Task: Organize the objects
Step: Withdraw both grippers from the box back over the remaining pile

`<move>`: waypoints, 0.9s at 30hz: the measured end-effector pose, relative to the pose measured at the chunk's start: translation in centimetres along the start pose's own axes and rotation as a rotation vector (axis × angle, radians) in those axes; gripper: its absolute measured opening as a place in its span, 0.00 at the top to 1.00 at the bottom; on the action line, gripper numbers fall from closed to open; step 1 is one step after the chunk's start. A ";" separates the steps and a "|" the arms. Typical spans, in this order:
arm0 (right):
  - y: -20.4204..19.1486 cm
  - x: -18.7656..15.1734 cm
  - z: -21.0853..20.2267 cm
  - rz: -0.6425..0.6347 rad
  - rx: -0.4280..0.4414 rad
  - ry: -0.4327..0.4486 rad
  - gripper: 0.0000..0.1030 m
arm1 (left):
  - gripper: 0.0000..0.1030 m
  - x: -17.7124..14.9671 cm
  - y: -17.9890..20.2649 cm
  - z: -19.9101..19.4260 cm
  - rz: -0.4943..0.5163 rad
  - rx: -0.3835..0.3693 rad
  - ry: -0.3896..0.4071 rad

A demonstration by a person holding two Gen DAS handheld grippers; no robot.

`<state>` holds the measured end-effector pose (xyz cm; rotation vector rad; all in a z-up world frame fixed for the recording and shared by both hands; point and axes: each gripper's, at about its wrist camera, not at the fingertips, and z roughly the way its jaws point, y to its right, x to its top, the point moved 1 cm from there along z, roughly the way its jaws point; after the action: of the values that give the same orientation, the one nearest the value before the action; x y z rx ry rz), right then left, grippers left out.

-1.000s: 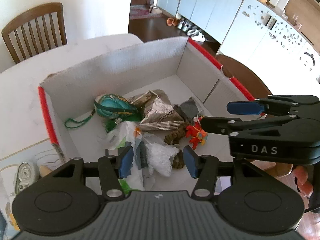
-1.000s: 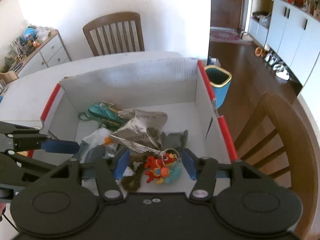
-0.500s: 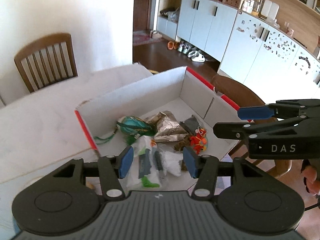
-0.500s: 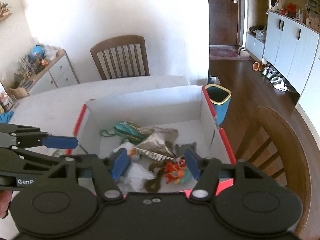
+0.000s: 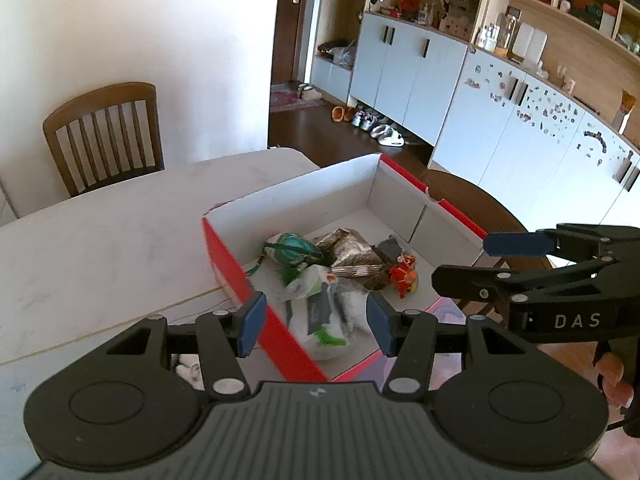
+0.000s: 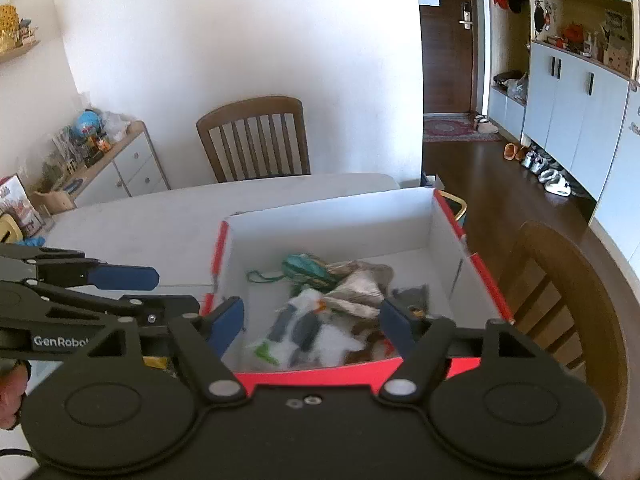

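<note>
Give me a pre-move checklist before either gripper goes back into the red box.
1. Left gripper open and empty: ok.
2. Right gripper open and empty: ok.
3. Both grippers outside the red box: ok.
4. Box fully supported on the table: cannot tell; its right side sits near the edge.
5. Items separable: not ok; plastic bag, crumpled paper and teal pouch lie piled together.
6. Red toy reachable: ok, at the pile's edge.
</note>
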<state>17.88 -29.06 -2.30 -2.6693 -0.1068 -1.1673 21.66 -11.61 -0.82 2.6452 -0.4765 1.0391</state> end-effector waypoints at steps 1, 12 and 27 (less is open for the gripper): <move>-0.5 -0.2 -0.1 0.003 -0.001 0.005 0.25 | 0.40 -0.2 -0.4 -0.3 -0.004 0.000 0.004; -5.3 -1.8 -0.8 0.012 -0.013 0.035 0.11 | 0.30 -2.6 -5.1 -2.8 -0.015 0.017 0.020; -11.4 -4.0 0.7 0.046 -0.023 0.036 0.03 | 0.18 -5.6 -11.3 -4.8 -0.057 0.011 0.030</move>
<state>13.90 -17.75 -3.71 -2.6542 -0.0256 -1.2095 19.25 1.60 -2.64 2.6321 -0.3879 1.0656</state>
